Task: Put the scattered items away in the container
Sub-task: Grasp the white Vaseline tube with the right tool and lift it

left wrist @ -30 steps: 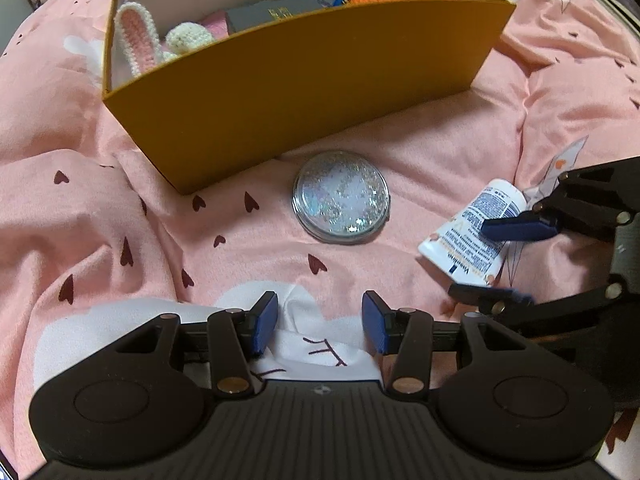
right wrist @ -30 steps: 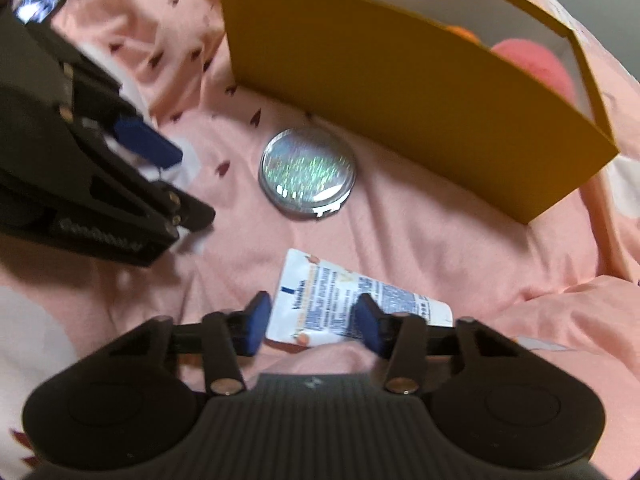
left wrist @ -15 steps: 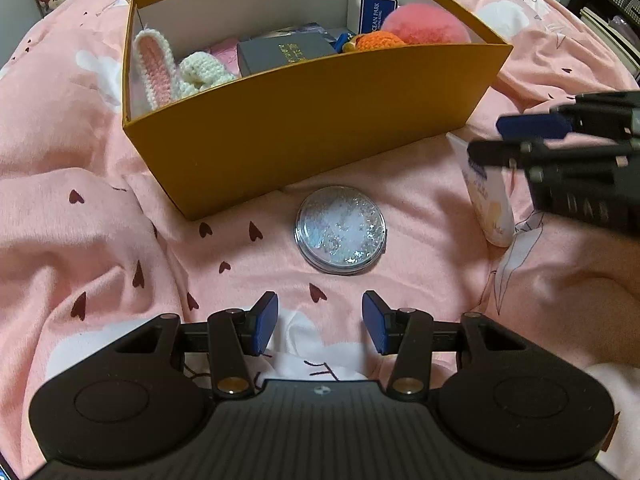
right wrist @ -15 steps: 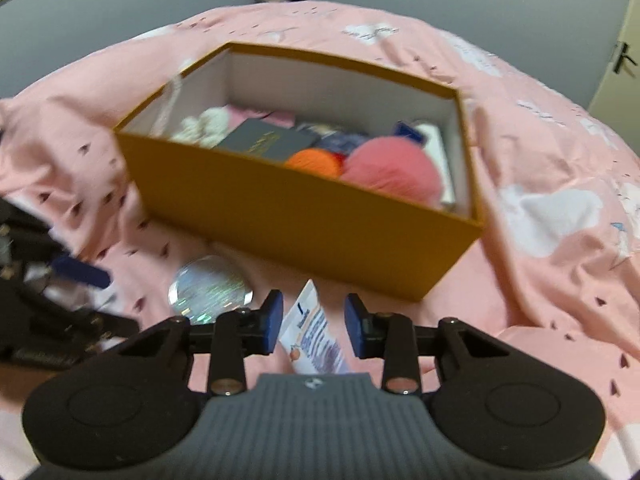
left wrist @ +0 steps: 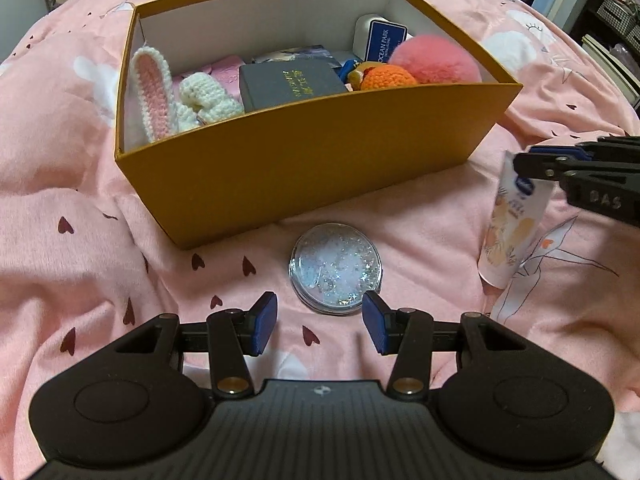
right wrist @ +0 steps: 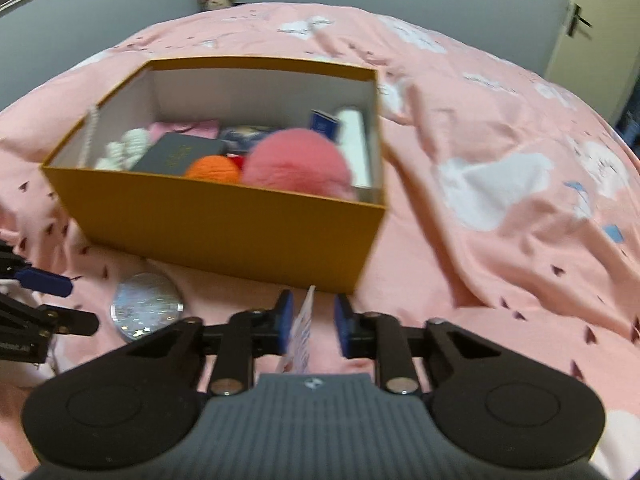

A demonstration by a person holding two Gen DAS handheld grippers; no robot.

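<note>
Container: one mustard-yellow box [left wrist: 304, 168], open-topped, on pink bedding [left wrist: 60, 208]. Contents, best seen from the left wrist: one grey book [left wrist: 292, 88], one pink pom-pom [left wrist: 434, 64], one orange crochet piece [left wrist: 386, 78], one white crochet rabbit [left wrist: 172, 100], one blue card [left wrist: 386, 42].

Loose items: one glitter compact mirror [left wrist: 335, 268], lying before the box.

Cream tube [left wrist: 512, 216], one: hangs cap-down, lifted beside the box, pinched at its crimp by the right gripper [right wrist: 310, 322], whose jaws have just been closing. Only the left view shows its printed face.

Left gripper [left wrist: 318, 328]: jaws apart, empty, above the mirror.
</note>
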